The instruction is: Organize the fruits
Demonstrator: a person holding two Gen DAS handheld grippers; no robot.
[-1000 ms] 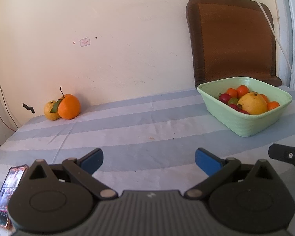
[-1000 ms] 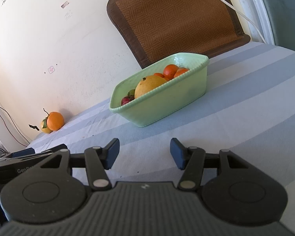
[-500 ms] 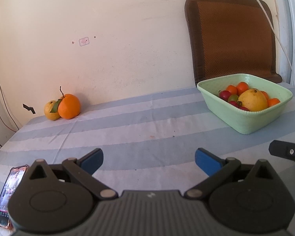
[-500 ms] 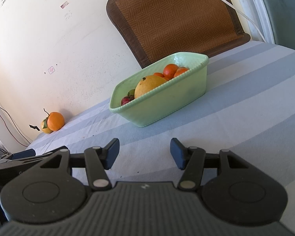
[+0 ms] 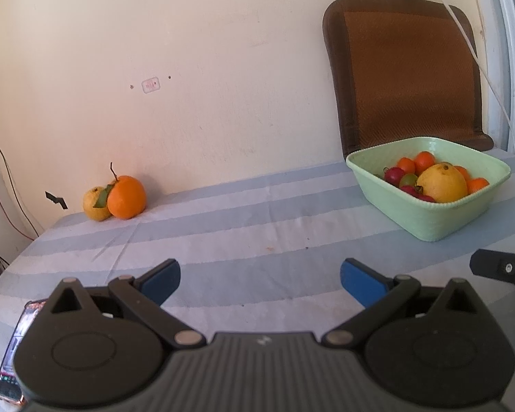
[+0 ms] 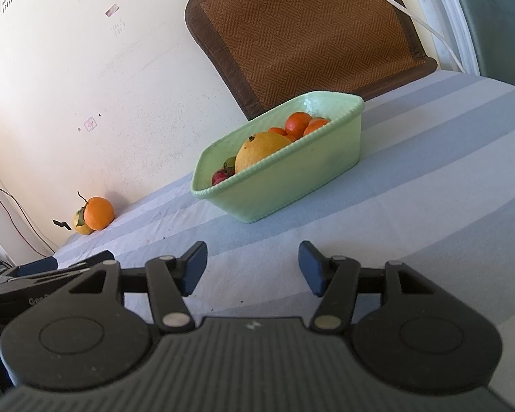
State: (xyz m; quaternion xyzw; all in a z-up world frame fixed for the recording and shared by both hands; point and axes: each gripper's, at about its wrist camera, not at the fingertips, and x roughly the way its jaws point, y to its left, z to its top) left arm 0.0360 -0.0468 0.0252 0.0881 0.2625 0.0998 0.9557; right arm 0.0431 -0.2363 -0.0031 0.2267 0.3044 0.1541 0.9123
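Observation:
An orange (image 5: 126, 197) with a stem and leaf and a yellow fruit (image 5: 94, 204) sit together at the table's far left by the wall; both show in the right wrist view, the orange (image 6: 99, 213) in front of the yellow fruit (image 6: 80, 224). A pale green bowl (image 5: 432, 223) at the right holds a large yellow fruit (image 5: 442, 183), small oranges and red fruits; it also shows in the right wrist view (image 6: 292, 185). My left gripper (image 5: 260, 279) is open and empty over the near table. My right gripper (image 6: 252, 267) is open and empty, short of the bowl.
A striped blue and white cloth (image 5: 243, 226) covers the table. A phone (image 5: 15, 353) lies at the near left edge. A brown chair back (image 5: 405, 75) stands behind the bowl, with a white cable (image 5: 463, 31) across it. The wall runs along the far edge.
The left gripper's view has tilted up slightly; the bowl and fruits sit lower and a little smaller in its frame. The right gripper has barely moved. Both stay open.

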